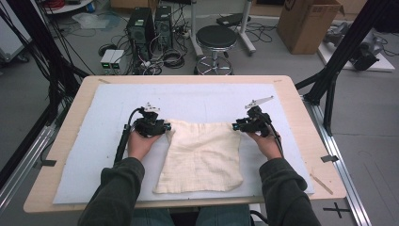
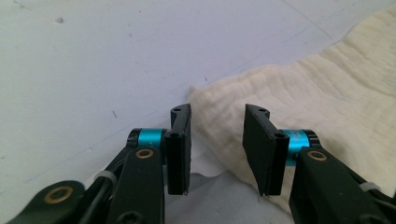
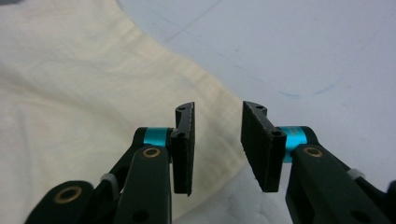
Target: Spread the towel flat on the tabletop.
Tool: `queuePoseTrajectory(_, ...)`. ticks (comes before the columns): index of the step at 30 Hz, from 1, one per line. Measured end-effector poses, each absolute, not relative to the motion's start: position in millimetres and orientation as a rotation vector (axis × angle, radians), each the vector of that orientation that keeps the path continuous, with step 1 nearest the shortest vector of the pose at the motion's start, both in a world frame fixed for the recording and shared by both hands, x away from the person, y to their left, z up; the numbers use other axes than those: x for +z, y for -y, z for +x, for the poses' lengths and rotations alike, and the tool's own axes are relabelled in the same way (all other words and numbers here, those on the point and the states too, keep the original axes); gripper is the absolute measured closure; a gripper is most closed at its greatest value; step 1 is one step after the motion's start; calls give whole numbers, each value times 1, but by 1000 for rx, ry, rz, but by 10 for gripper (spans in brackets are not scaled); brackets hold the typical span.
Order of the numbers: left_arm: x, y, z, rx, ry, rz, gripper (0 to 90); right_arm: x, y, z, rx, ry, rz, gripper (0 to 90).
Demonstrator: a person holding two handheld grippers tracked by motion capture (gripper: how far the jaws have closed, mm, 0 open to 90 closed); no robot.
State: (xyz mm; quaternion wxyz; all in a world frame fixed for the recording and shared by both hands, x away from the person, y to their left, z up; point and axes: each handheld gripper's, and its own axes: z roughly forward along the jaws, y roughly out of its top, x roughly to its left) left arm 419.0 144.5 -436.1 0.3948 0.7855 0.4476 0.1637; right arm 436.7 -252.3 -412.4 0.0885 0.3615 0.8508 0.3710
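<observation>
A cream cloth lies flat on the white mat, roughly square, its near edge by the table's front. My left gripper sits at the cloth's far left corner, jaws open. In the left gripper view the corner of the cloth lies between and beyond my open left gripper. My right gripper is at the far right corner, open too. In the right gripper view the cloth edge runs under my open right gripper.
The wooden table frames the mat. Beyond the far edge stand a black stool, computer towers and cables on the floor. A cardboard box is at the back right. Black frame legs rise at the right.
</observation>
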Motion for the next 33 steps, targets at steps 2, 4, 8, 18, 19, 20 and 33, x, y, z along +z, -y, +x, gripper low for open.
queuePoseTrajectory(2, -440, -143, 421, 404, -1143, 1991, 618, -418, 252, 442, 1075, -2528, 1100, 647)
queuePoseTrajectory(4, -443, -141, 421, 411, -1140, 1998, 616, -424, 250, 446, 1036, -2535, 1134, 650)
queuePoseTrajectory(8, -443, -139, 421, 457, -1123, 2020, 700, -431, 243, 449, 982, -2539, 1122, 709)
queuePoseTrajectory(18, -427, -145, 413, 503, -1065, 2020, 875, -426, 232, 444, 936, -2547, 1020, 888)
queuePoseTrajectory(19, -423, -148, 411, 522, -1050, 2023, 875, -424, 231, 443, 945, -2543, 1014, 889)
queuePoseTrajectory(20, -420, -149, 409, 528, -1048, 2014, 875, -421, 229, 441, 960, -2537, 992, 889)
queuePoseTrajectory(33, -407, -170, 440, 616, -1120, 1939, 854, -393, 219, 464, 945, -2427, 1007, 883)
